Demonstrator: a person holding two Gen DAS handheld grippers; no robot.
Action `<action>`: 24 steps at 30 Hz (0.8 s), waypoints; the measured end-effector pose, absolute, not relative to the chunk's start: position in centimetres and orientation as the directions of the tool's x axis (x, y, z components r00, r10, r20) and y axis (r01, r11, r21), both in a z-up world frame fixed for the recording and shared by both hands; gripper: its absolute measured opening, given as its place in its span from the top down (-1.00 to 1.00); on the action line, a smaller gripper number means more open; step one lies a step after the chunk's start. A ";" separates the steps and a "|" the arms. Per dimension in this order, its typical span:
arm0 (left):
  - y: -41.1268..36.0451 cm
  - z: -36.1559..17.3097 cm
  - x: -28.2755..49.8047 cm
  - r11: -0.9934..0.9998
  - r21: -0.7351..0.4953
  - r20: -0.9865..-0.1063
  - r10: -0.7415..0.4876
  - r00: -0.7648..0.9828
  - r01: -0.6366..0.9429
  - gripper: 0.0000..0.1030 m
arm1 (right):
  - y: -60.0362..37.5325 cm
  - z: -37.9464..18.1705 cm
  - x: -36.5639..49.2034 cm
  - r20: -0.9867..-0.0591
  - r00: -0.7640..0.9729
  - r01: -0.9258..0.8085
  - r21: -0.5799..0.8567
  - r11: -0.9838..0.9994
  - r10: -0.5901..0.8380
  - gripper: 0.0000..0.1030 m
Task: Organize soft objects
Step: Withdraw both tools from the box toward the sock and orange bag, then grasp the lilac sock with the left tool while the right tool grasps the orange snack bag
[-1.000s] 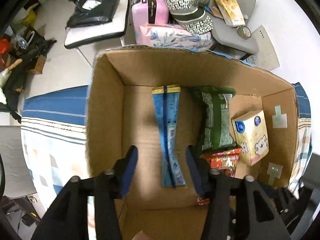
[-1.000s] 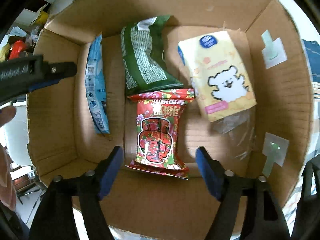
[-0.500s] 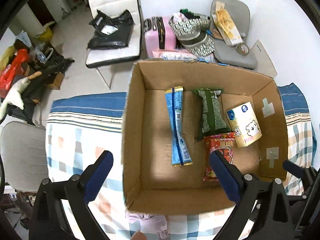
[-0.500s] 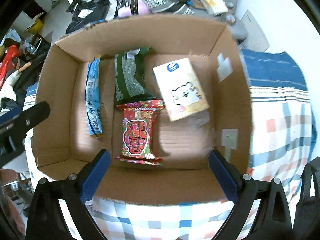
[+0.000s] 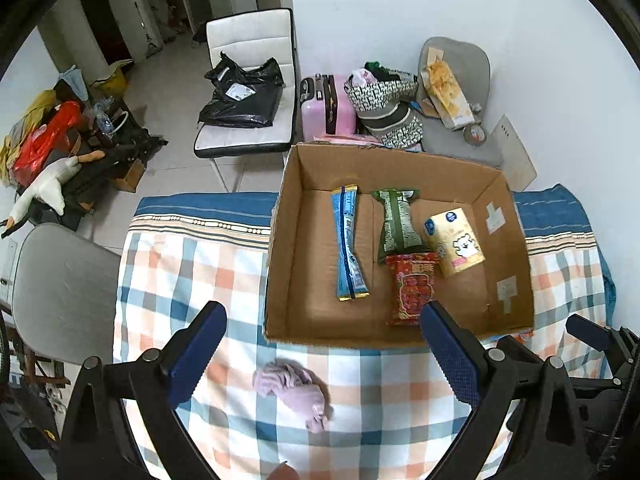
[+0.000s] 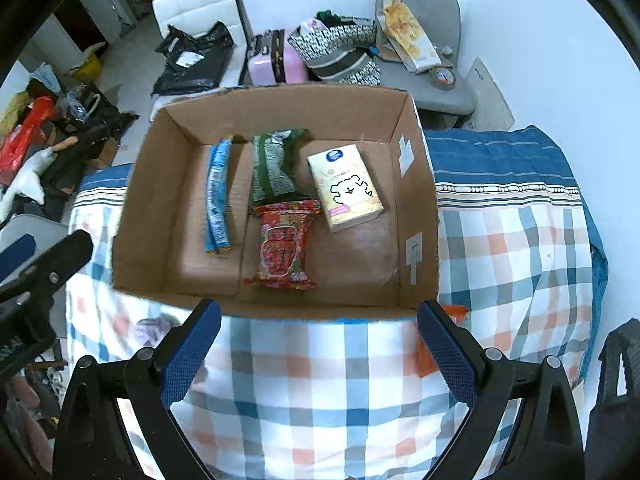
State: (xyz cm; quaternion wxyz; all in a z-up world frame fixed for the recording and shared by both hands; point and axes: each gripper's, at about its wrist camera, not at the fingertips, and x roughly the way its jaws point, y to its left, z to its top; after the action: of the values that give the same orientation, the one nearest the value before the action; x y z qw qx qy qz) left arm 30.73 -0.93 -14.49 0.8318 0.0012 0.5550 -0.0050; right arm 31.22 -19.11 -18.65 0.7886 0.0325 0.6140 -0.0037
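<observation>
An open cardboard box stands on a checked tablecloth. Inside lie a blue packet, a green packet, a red packet and a yellow tissue pack. A crumpled lilac cloth lies on the tablecloth in front of the box. My left gripper is open and empty above the cloth. My right gripper is open and empty in front of the box. An orange item peeks out at the box's front right corner.
The checked tablecloth covers the table. Beyond its far edge stand a white chair with a black bag, a pink suitcase and a grey chair with clutter. A grey chair stands at the left.
Both grippers have pulled back and up out of the box and opened wider. The blue and red packets stay in the box. The lilac cloth has come into view.
</observation>
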 end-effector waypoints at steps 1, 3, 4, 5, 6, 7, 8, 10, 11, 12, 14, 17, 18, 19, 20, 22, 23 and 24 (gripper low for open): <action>-1.0 -14.1 30.1 1.000 -0.008 -0.920 -0.008 0.392 0.001 -0.93 | -19.3 -18.1 30.7 -0.967 0.254 0.044 0.050 0.998 0.037 -0.95; -1.3 -13.8 29.1 1.000 -0.023 -0.917 -0.015 0.398 -0.016 -0.93 | -20.2 -17.4 29.6 -0.962 0.265 0.046 0.073 0.996 0.059 -0.95; -1.4 -13.9 28.7 0.999 -0.028 -0.918 -0.015 0.396 -0.026 -0.93 | -20.8 -17.2 29.1 -0.962 0.265 0.050 0.081 0.995 0.065 -0.95; -1.6 -14.1 28.3 0.998 -0.038 -0.920 -0.019 0.390 -0.040 -0.93 | -21.8 -17.2 28.4 -0.962 0.265 0.056 0.085 0.995 0.068 -0.95; -2.0 -14.6 27.7 0.996 -0.063 -0.924 -0.037 0.381 -0.055 -0.93 | -22.6 -17.3 27.9 -0.963 0.263 0.064 0.081 0.995 0.061 -0.95; -2.3 -15.1 27.3 0.995 -0.074 -0.928 -0.046 0.370 -0.063 -0.93 | -23.6 -17.6 27.5 -0.965 0.256 0.071 0.070 0.995 0.049 -0.95; -2.9 -16.0 26.9 0.994 -0.083 -0.935 -0.052 0.351 -0.073 -0.93 | -25.0 -18.5 27.0 -0.971 0.237 0.075 0.061 0.995 0.041 -0.95; -4.1 -18.4 26.3 0.991 -0.106 -0.954 -0.077 0.291 -0.087 -0.93 | -27.2 -20.3 26.6 -0.981 0.191 0.092 0.041 0.995 0.023 -0.95; -4.7 -19.5 26.0 0.989 -0.112 -0.960 -0.083 0.267 -0.094 -0.93 | -28.6 -22.0 26.3 -0.987 0.158 0.091 0.033 0.995 0.018 -0.95; -5.4 -21.0 25.7 0.988 -0.120 -0.968 -0.094 0.233 -0.100 -0.93 | -29.5 -23.3 26.2 -0.991 0.134 0.099 0.016 0.995 0.003 -0.95; -6.5 -22.8 25.2 0.987 -0.118 -0.976 -0.096 0.195 -0.106 -0.93 | -31.4 -26.4 26.0 -0.997 0.081 0.102 -0.008 0.995 -0.016 -0.95; -7.5 -25.1 24.6 0.989 -0.089 -0.985 -0.070 0.157 -0.117 -0.93 | -33.5 -31.1 26.3 -1.000 0.003 0.111 -0.017 0.994 -0.018 -0.95; -7.7 -25.8 24.4 0.989 -0.079 -0.987 -0.061 0.146 -0.122 -0.93 | -33.8 -32.2 26.4 -1.000 -0.010 0.119 -0.012 0.993 -0.011 -0.94; -7.6 -26.2 24.3 0.989 -0.071 -0.989 -0.054 0.137 -0.126 -0.93 | -33.9 -33.1 26.6 -1.000 -0.020 0.124 -0.001 0.992 0.002 -0.94; -7.5 -26.6 24.2 0.989 -0.063 -0.990 -0.046 0.130 -0.131 -0.93 | -34.0 -34.3 26.8 -0.999 -0.029 0.129 0.021 0.991 0.025 -0.94; -7.1 -27.3 24.1 0.989 -0.045 -0.992 -0.027 0.119 -0.144 -0.93 | -33.8 -35.6 27.1 -0.999 -0.039 0.132 0.025 0.991 0.030 -0.91; -6.8 -27.5 24.1 0.987 -0.042 -0.993 -0.024 0.116 -0.154 -0.93 | -33.7 -36.4 27.3 -0.999 -0.044 0.135 0.014 0.991 0.020 -0.90; -6.3 -27.7 24.1 0.986 -0.039 -0.993 -0.020 0.112 -0.164 -0.93 | -33.6 -36.8 27.4 -0.999 -0.048 0.136 -0.001 0.991 0.006 -0.83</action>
State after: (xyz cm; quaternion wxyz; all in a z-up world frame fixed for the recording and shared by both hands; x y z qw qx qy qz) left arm 24.07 -6.31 -27.68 0.7425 -0.0692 0.6645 0.0482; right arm 27.39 -33.56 -36.81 0.6883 0.0489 0.7222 -0.0472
